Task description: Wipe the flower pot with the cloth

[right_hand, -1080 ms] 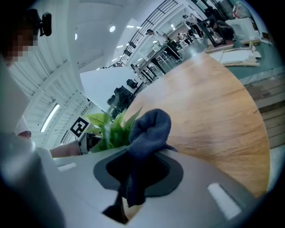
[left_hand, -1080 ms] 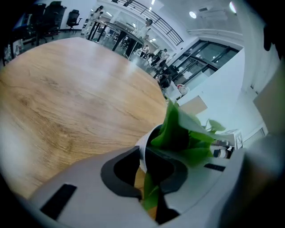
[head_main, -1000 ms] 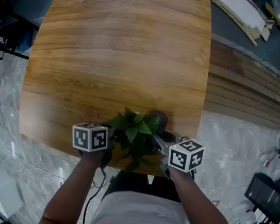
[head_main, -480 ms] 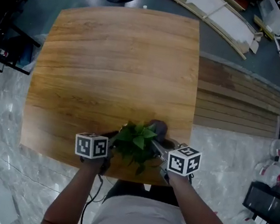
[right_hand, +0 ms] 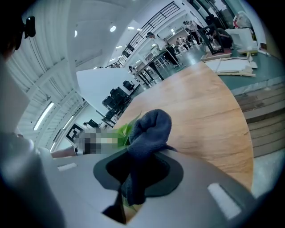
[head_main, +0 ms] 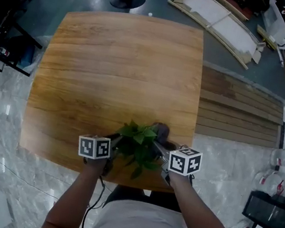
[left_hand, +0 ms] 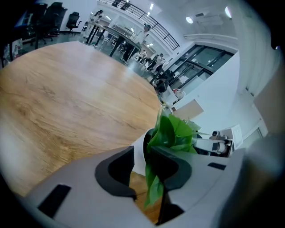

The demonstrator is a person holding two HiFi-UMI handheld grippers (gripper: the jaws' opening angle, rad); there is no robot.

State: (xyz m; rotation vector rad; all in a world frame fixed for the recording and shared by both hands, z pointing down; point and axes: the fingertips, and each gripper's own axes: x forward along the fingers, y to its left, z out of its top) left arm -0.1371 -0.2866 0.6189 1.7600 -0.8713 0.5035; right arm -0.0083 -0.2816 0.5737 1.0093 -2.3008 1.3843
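The wooden surface (head_main: 117,70) fills the middle of the head view, and everything in play sits at its 6 o'clock edge, close to the person.

At about 7 o'clock from the plant, the left gripper (left_hand: 143,161) reaches in from the left with its marker cube facing up. In the left gripper view its jaws stand narrow, clamped on the wall of the white flower pot (left_hand: 138,153): one dark pad lies against the outside of the pot and the other sits over the rim among the stems. One leaf hangs down through the gap between the pads.

The green leaves (head_main: 138,139) spread over the pot and hide most of it from above, so the pot lies between the two grippers, directly under the foliage.

At 1 o'clock from the leaves, a dark blue-grey cloth (head_main: 159,130) is bunched up and touches the plant's right side. The right gripper (right_hand: 138,171) holds it. In the right gripper view the jaws are closed on the cloth, with a wad bulging out ahead of the pads and a tail hanging down between them. Leaves show just behind the wad.
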